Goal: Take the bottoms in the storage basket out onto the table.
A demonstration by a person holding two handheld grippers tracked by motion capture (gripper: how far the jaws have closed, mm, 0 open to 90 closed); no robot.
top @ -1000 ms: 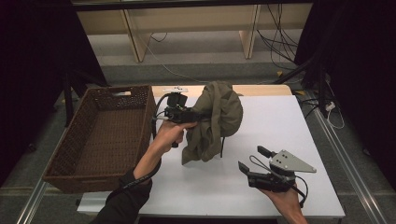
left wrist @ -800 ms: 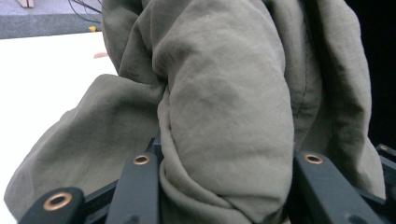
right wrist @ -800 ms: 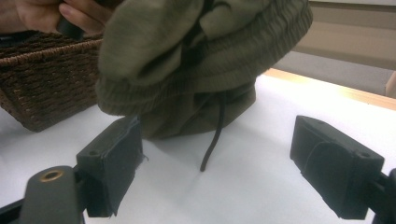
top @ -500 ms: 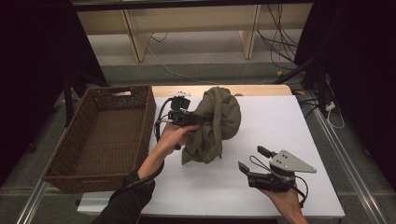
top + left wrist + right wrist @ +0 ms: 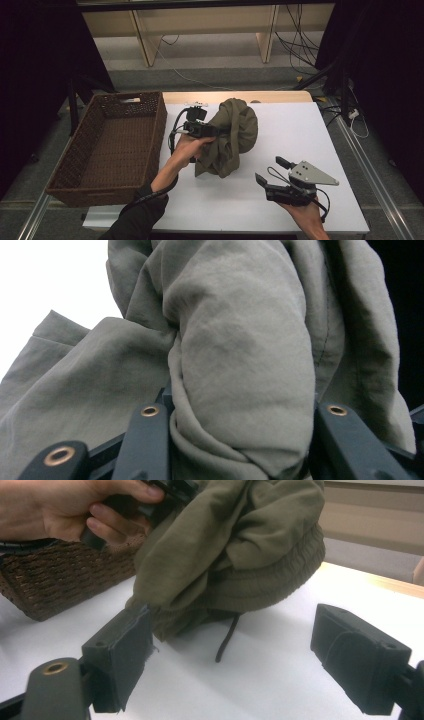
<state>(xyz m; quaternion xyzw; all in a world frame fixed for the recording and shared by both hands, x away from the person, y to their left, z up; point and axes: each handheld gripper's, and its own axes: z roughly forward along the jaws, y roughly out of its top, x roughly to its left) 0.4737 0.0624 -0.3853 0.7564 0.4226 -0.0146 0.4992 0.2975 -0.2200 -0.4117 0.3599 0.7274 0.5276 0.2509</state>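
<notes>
Near the middle of the white bench (image 5: 300,135), the left hand-held gripper (image 5: 212,131) pinches a thick fold of an olive-green garment (image 5: 232,137), its 2 jaws clamped on either side of the bunched cloth. The grip sits high on the bundle, so most of the fabric hangs down and its lower edge trails onto the bench, likely to keep the piece gathered for carrying. A dark drawstring (image 5: 227,637) dangles beneath it. The woven brown basket (image 5: 112,145) stands just to the left of the garment, open-topped, a probable place to drop it. The right hand-held gripper (image 5: 272,172) rests low near the front edge, jaws spread wide and holding nothing, pointed toward the cloth as if ready to help.
</notes>
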